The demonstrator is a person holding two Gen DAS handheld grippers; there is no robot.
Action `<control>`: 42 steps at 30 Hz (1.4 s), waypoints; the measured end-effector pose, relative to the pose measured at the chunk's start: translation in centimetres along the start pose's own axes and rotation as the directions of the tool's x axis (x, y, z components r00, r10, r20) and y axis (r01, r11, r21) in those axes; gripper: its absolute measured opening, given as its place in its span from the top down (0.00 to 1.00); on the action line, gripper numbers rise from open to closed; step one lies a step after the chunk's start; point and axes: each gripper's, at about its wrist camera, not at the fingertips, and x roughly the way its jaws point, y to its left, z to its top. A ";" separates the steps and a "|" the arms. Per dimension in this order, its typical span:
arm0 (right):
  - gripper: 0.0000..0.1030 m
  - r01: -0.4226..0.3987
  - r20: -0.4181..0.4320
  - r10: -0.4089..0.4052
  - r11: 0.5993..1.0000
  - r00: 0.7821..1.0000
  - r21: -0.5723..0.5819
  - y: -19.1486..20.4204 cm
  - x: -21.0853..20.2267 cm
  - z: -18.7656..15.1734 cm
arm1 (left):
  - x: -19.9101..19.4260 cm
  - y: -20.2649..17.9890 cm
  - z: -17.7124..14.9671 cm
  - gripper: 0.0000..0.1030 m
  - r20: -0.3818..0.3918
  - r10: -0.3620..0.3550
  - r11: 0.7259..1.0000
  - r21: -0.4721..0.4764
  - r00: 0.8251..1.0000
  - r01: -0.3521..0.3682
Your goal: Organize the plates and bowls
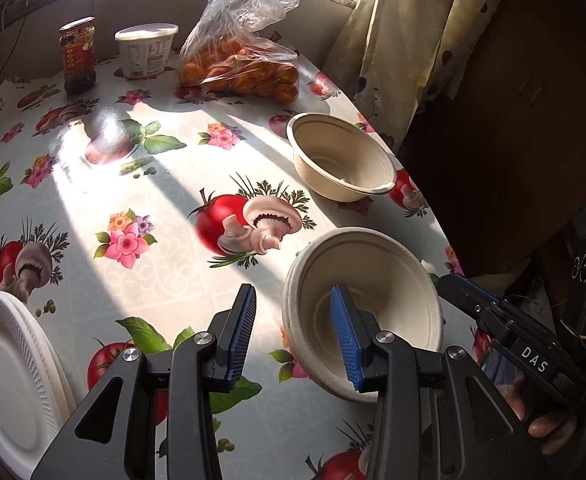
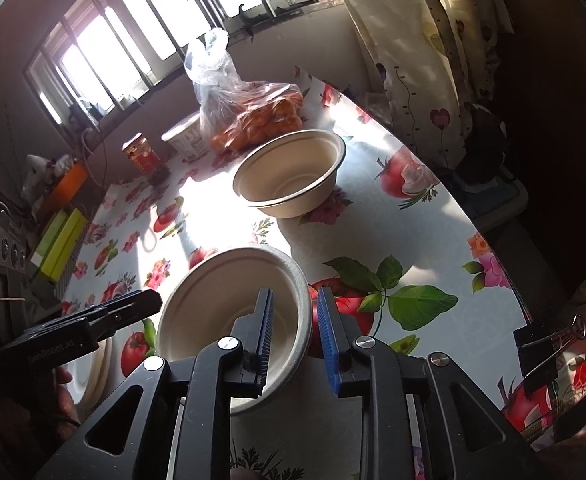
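A beige paper bowl sits near the table's front right edge; it also shows in the right wrist view. My left gripper is open, its jaws astride the bowl's left rim, touching nothing. My right gripper is open, its jaws astride the bowl's right rim; it shows in the left wrist view at the bowl's right. A second beige bowl, seemingly two nested, stands farther back, seen also in the right wrist view. White foam plates lie stacked at front left.
The table has a floral oilcloth. At the back stand a sauce jar, a white tub and a plastic bag of oranges. A curtain hangs at the right. Binder clips grip the cloth's edge.
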 end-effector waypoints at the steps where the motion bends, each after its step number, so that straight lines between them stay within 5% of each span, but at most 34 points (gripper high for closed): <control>1: 0.74 0.001 0.003 -0.001 1.000 1.000 -0.003 0.0 0.0 0.1 | 0.0 0.0 0.2 0.61 0.002 0.003 1.000 0.002 1.000 -0.003; 17: 0.70 0.032 0.053 -0.031 0.999 0.998 -0.021 -1.5 1.1 4.6 | 1.7 1.4 5.3 0.61 0.044 0.022 0.999 0.022 0.999 -0.023; 42: 0.70 0.045 0.009 -0.045 0.999 0.999 -0.029 -3.8 5.9 9.0 | 6.5 0.8 10.2 0.61 0.028 0.019 0.998 0.052 0.999 -0.020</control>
